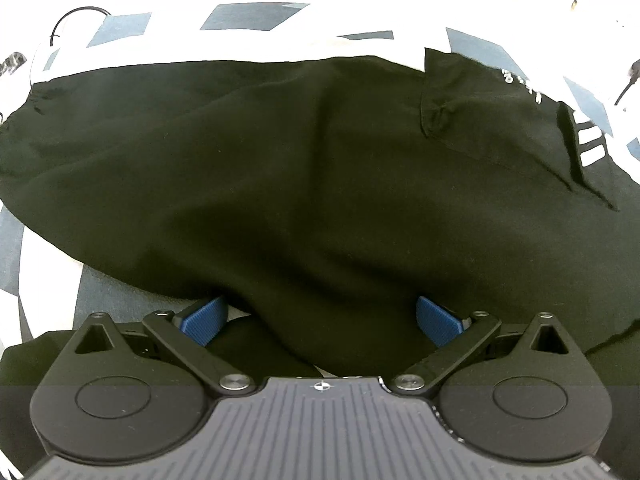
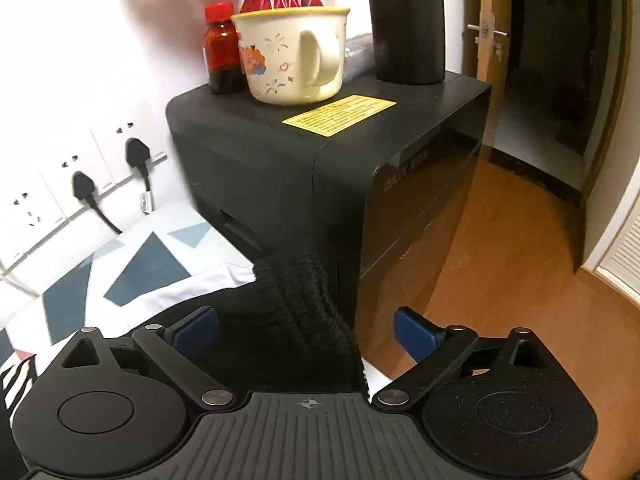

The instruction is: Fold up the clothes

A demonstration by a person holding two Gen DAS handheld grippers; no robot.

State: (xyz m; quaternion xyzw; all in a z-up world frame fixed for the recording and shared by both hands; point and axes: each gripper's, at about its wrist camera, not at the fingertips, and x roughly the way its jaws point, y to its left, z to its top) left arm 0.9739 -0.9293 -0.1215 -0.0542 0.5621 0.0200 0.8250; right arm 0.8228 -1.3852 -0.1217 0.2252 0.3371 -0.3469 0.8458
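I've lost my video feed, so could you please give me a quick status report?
Left gripper and right gripper: jaws open, black garment between them, ungripped. Garment spread on patterned sheet. Black cabinet close ahead of right gripper.

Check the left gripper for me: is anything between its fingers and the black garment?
Nothing visible stands between them. The left gripper is open, and a fold of the black garment already bulges into the gap between its blue pads. Whether the pads touch the cloth cannot be told.
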